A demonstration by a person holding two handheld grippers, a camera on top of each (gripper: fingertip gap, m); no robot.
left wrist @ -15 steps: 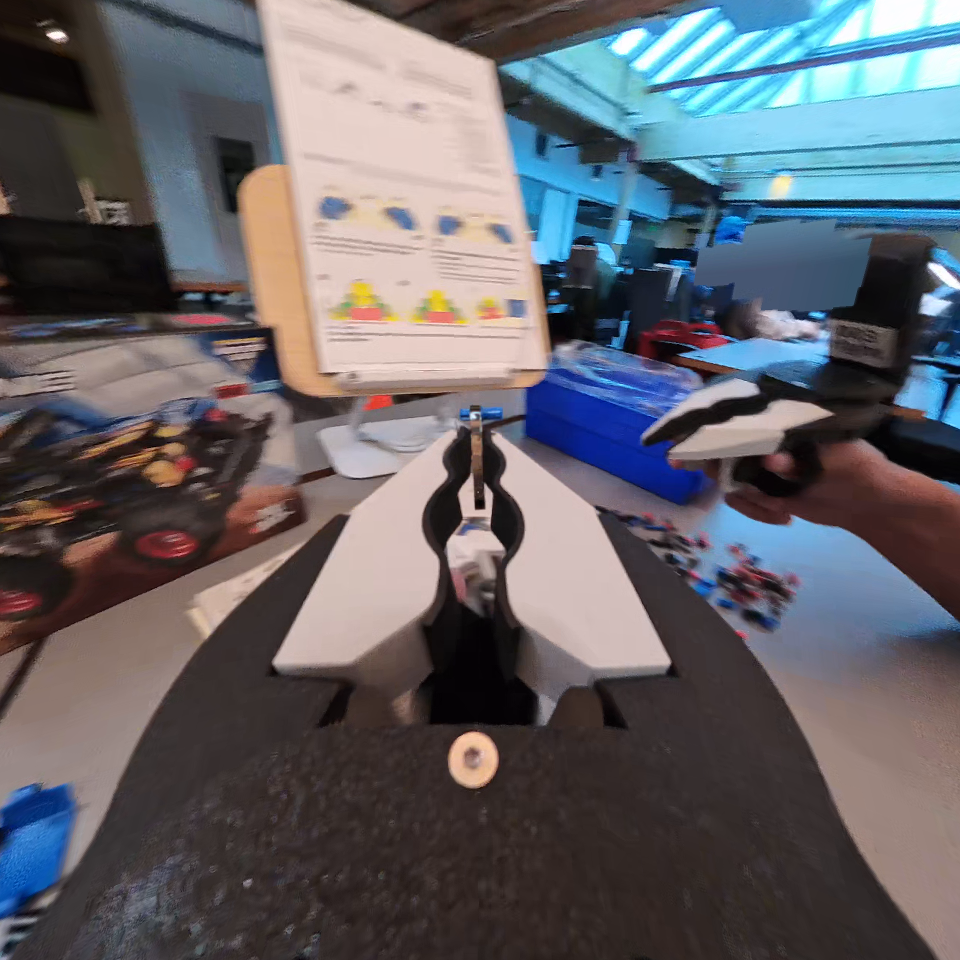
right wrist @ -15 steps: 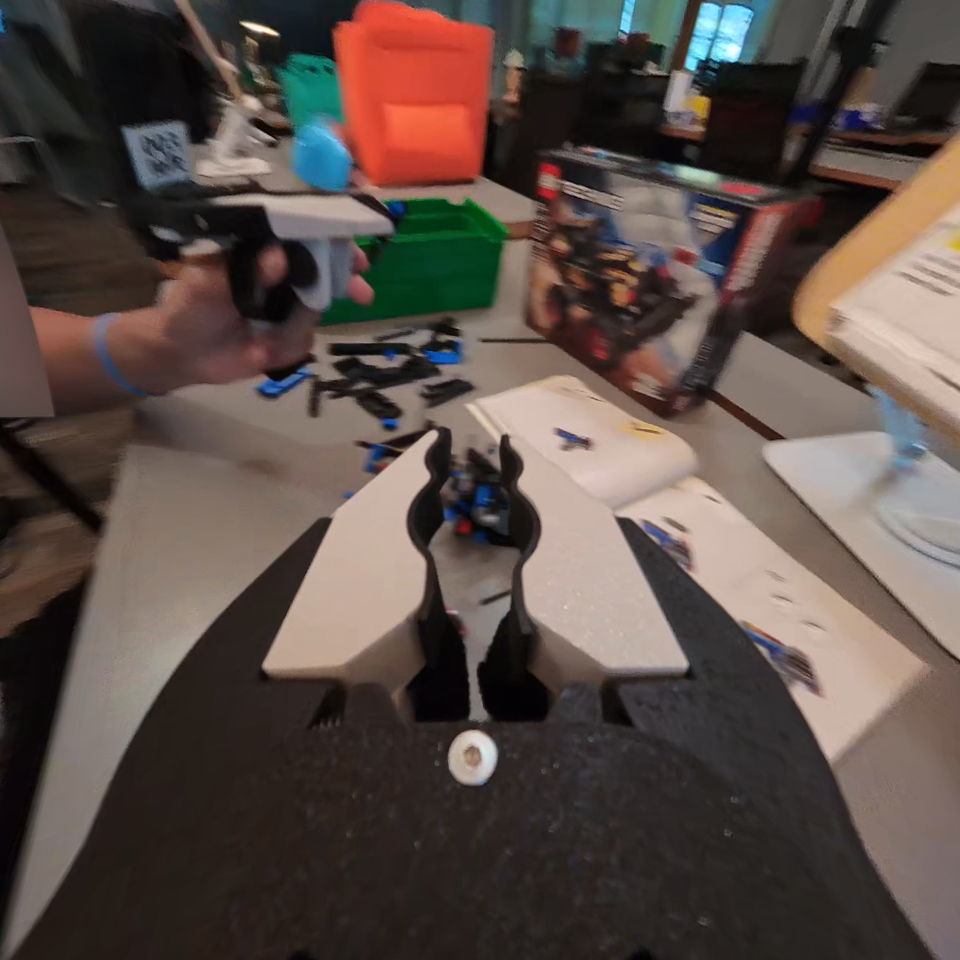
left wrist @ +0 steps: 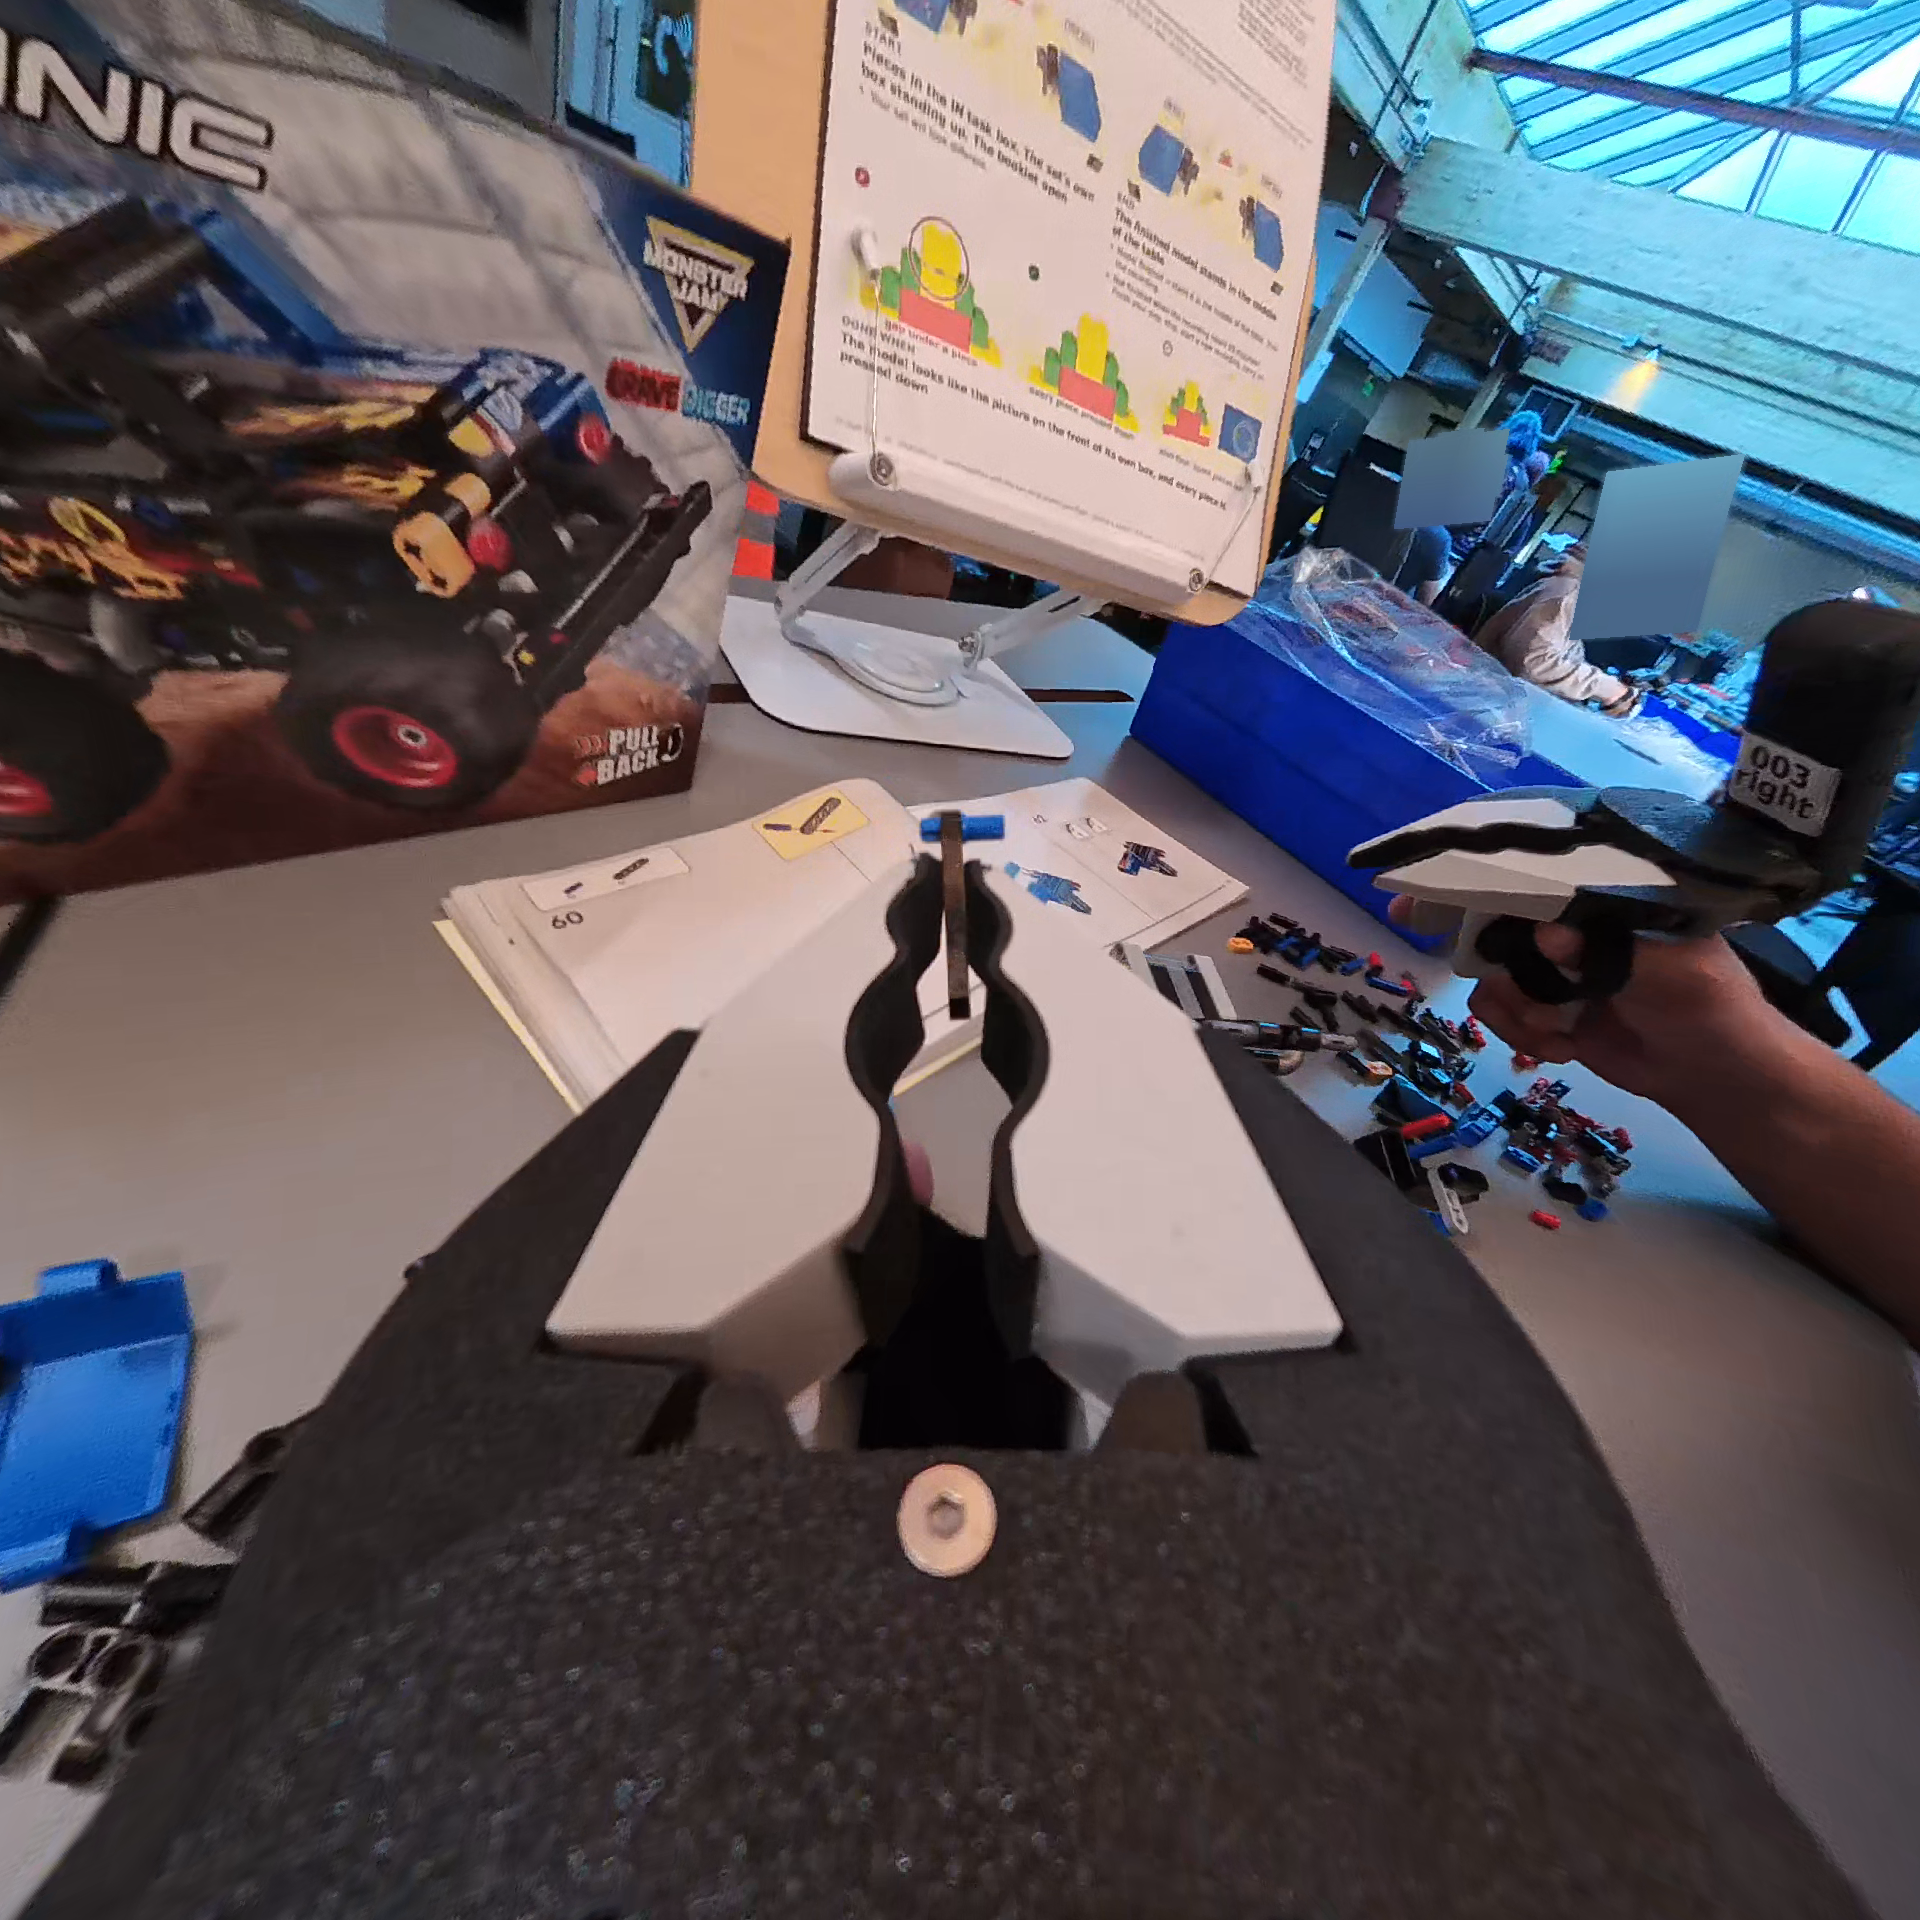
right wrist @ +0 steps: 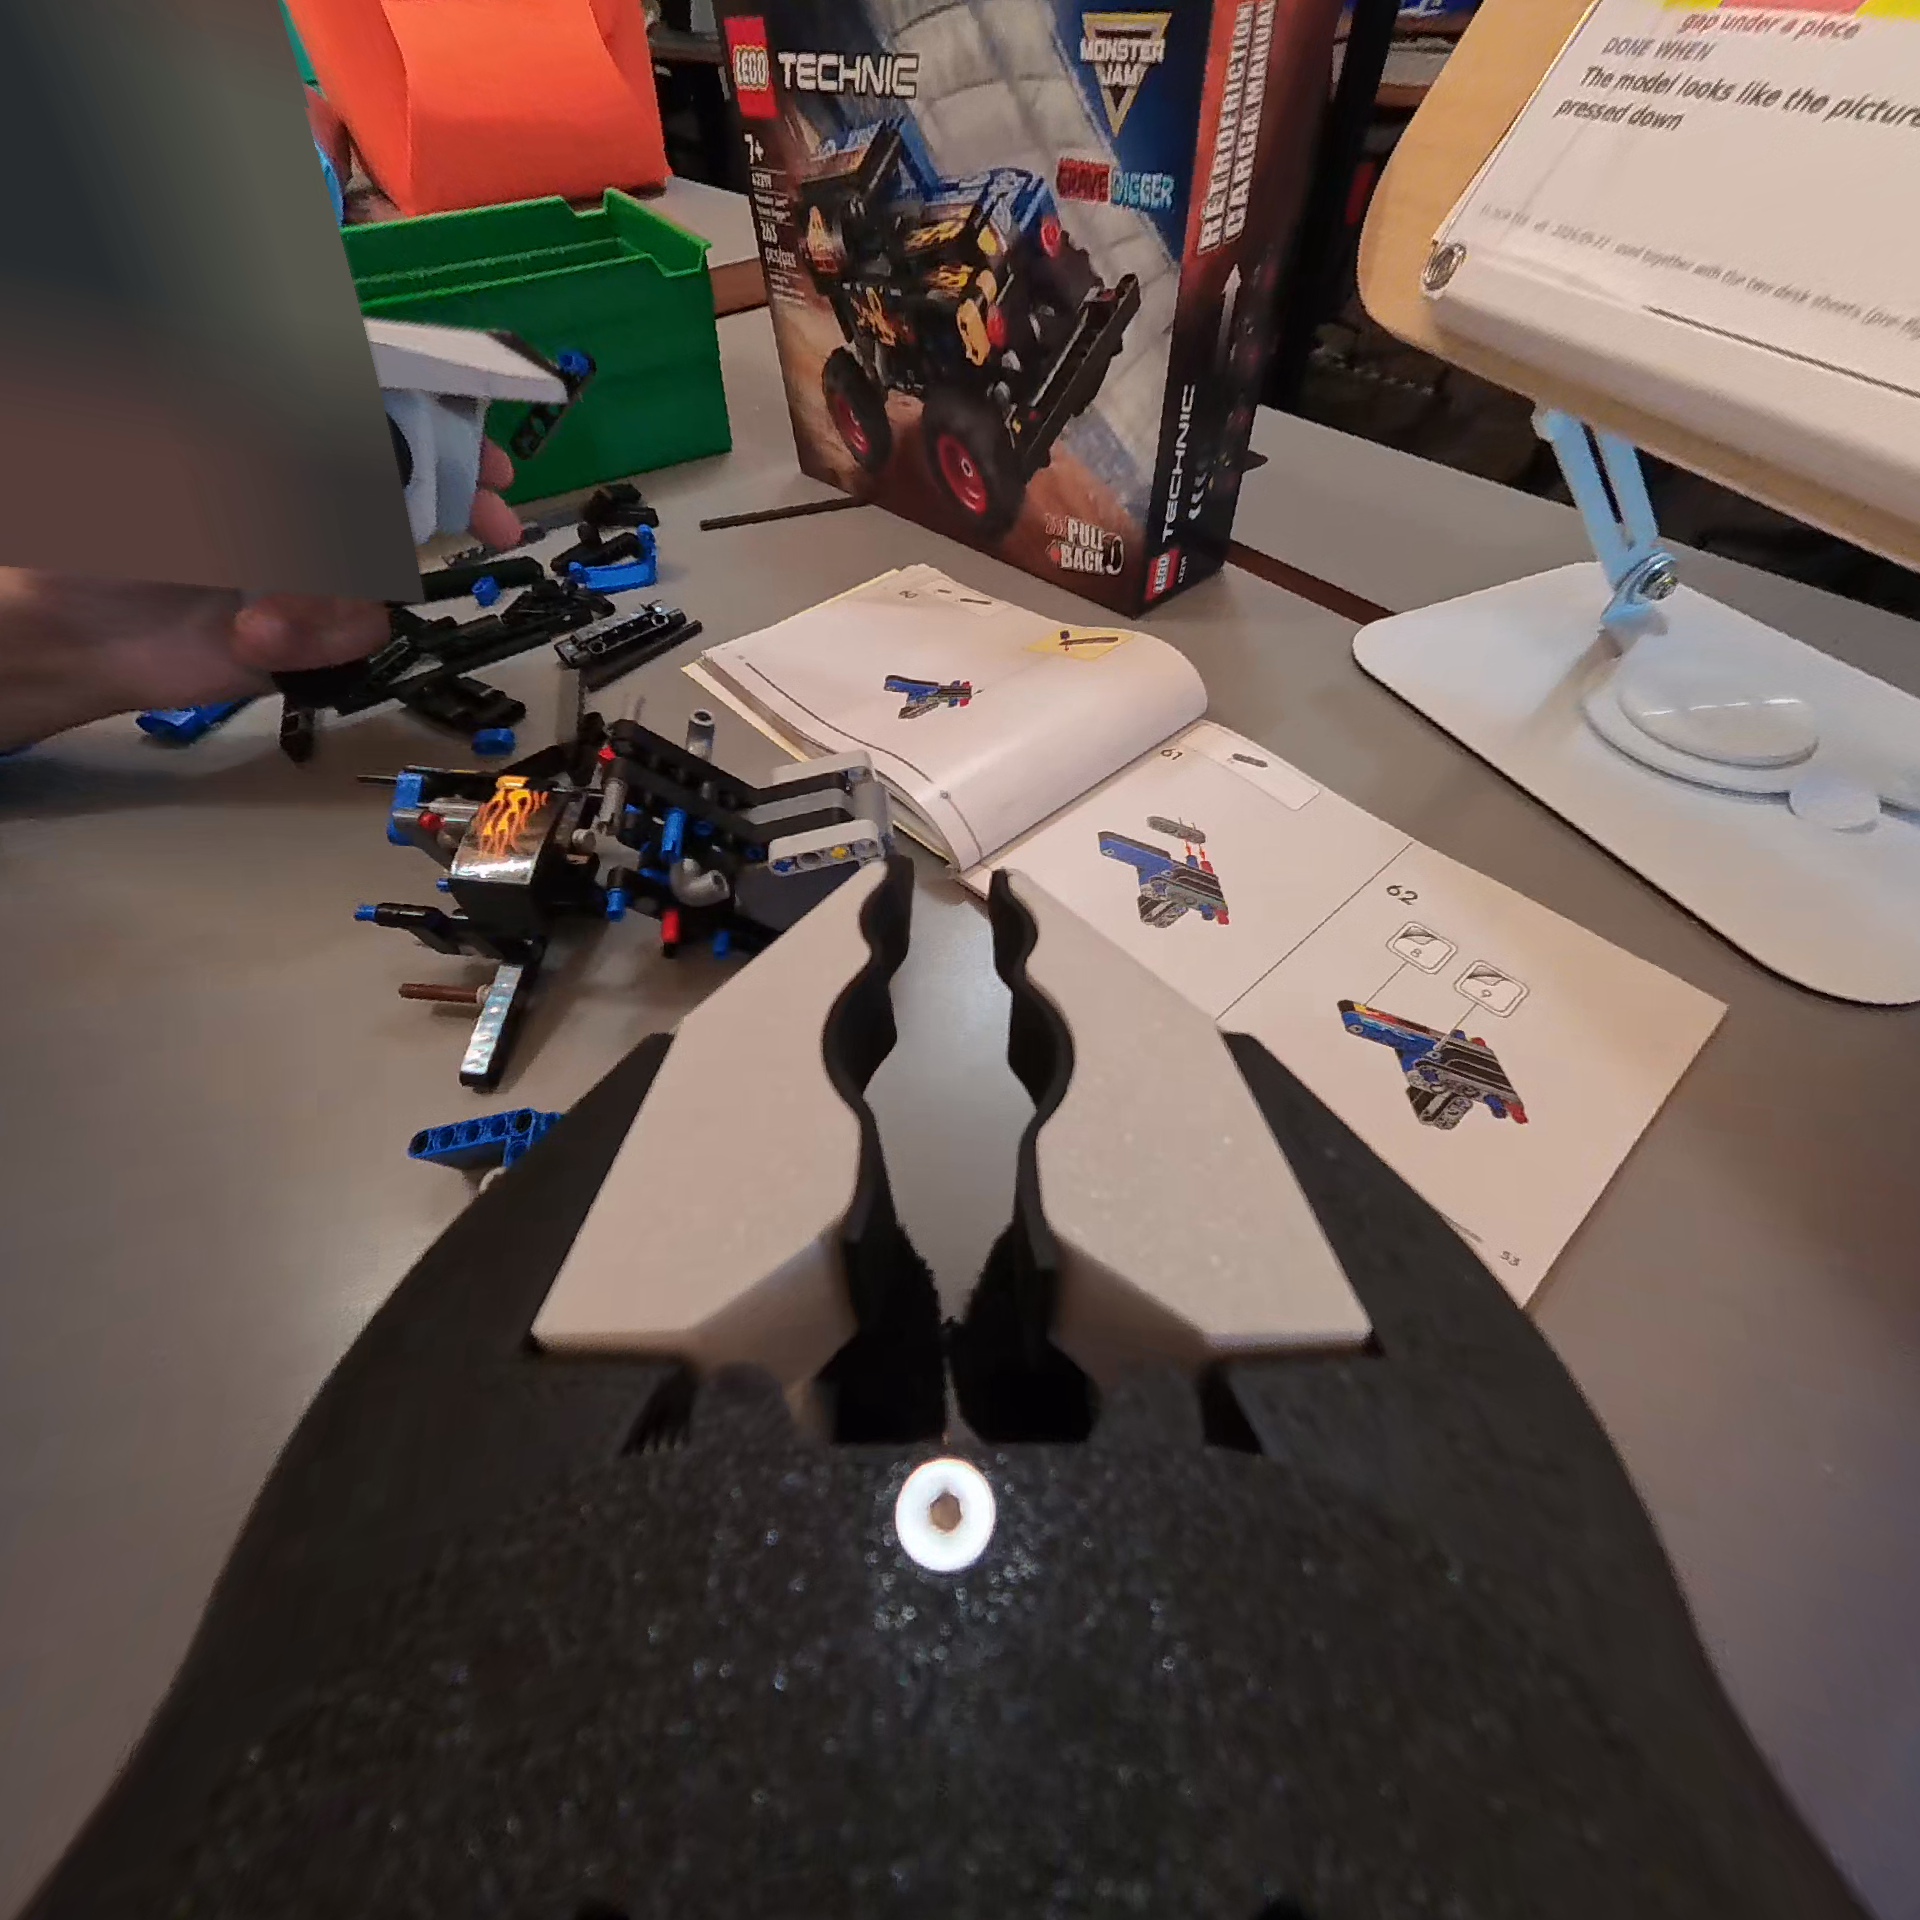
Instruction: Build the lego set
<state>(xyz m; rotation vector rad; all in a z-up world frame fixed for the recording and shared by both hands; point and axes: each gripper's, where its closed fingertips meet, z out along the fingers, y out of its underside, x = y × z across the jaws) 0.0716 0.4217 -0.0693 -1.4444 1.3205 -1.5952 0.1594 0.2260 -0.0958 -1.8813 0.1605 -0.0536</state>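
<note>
Left gripper [left wrist: 951, 894]: I am pinching a thin black beam [left wrist: 954, 925] carrying a blue pin [left wrist: 961, 827], above the open booklet [left wrist: 675, 935].

Right gripper [right wrist: 940, 894]: fingers narrowly parted, holding nothing.

Part-built truck [right wrist: 623, 831]: lying on the desk [right wrist: 208, 1039], left of the right gripper.

Next, I judge: carrying the beam over and seating it.

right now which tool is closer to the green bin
Left. The left tool, gripping a black beam, hangs just in front of the green bin. The right tool is well back from it, open, with the half-built model between.
</note>
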